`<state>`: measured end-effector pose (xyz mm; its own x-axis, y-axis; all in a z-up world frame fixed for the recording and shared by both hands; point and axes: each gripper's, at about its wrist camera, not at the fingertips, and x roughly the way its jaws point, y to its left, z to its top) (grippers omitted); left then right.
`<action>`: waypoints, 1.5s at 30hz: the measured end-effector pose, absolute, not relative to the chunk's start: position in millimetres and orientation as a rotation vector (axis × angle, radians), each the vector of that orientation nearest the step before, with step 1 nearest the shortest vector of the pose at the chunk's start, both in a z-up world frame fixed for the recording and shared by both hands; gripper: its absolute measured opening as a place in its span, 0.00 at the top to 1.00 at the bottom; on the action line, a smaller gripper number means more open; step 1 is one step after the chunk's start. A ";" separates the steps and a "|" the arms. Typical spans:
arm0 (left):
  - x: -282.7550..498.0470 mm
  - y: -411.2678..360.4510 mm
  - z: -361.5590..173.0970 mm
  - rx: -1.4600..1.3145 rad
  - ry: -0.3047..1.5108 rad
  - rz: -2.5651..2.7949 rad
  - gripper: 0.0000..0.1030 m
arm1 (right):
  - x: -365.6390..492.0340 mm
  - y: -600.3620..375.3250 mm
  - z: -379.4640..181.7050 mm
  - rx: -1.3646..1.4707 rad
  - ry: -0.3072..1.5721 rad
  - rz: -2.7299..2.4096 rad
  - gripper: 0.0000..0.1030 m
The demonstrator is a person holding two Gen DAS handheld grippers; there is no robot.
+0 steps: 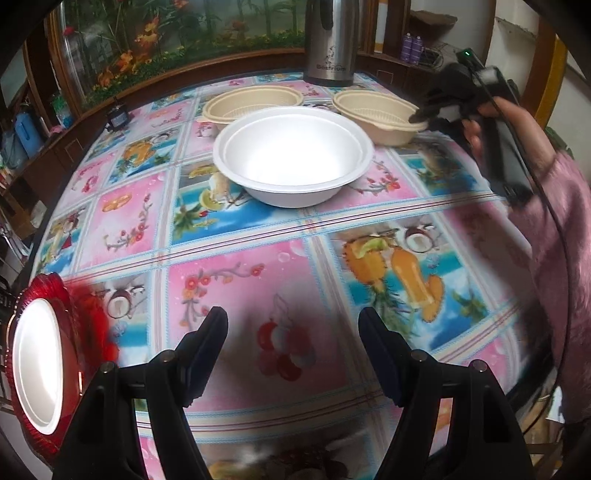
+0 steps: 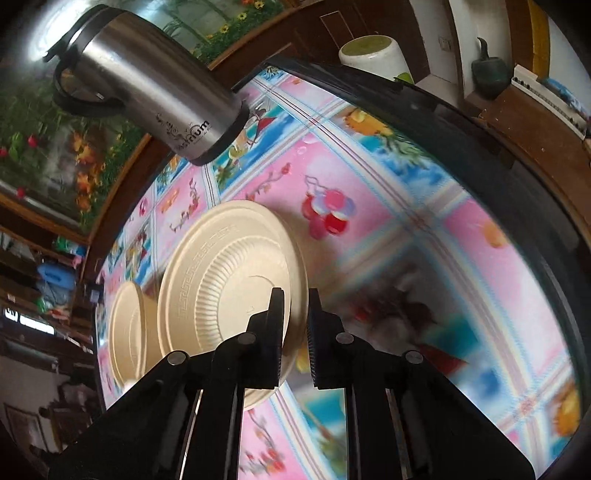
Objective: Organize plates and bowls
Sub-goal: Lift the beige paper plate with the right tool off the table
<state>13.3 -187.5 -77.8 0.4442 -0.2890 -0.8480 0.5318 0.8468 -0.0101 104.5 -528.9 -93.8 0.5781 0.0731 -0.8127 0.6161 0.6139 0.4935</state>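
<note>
Right gripper (image 2: pixel 295 306) sits at the rim of the nearer beige bowl (image 2: pixel 229 280), one finger inside the rim and one outside; a narrow gap shows between the fingers, and whether they actually pinch the rim I cannot tell. Over in the left wrist view that same gripper (image 1: pixel 424 114) reaches the right-hand edge of the bowl (image 1: pixel 376 114), the person's hand (image 1: pixel 509 125) wrapped around the handle.

Left gripper (image 1: pixel 293 325) hangs wide open, holding nothing, above bare tablecloth (image 1: pixel 229 266) on the near side of the white bowl (image 1: pixel 293 155). Plenty of open cloth lies between its fingertips and that bowl.

Taking the white bowl as our landmark: it stands upright and empty at mid-table. Behind it sit two beige bowls, one behind-left (image 1: pixel 253 103) and one behind-right, with the white rim overlapping both in this view. Further back, a steel flask (image 1: pixel 330 40) stands between them, near the table's far edge. Far to the near-left of the white bowl, at the table's edge, a white plate (image 1: pixel 37 365) rests on a red plate (image 1: pixel 79 302).

Underfoot, so to speak, is a glossy cloth of pink and blue fruit squares. Round the table's far side runs dark wood furniture (image 1: pixel 66 147), backed by a flowery panel (image 1: pixel 155 33). From the right wrist view, the table's dark rim (image 2: pixel 480 122) curves past a white canister (image 2: pixel 373 55).
</note>
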 end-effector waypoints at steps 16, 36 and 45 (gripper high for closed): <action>54.5 -240.0 -68.1 -0.053 1.205 -0.599 0.24 | -49.9 -503.1 -87.6 0.767 0.898 -0.124 0.90; 66.3 -293.2 -92.8 -0.127 1.322 -0.581 0.29 | -69.7 -510.5 -105.2 0.888 0.856 -0.026 0.89; 68.1 -299.0 -99.3 -0.105 1.315 -0.597 0.89 | -73.0 -519.9 -101.7 0.898 0.848 -0.035 0.57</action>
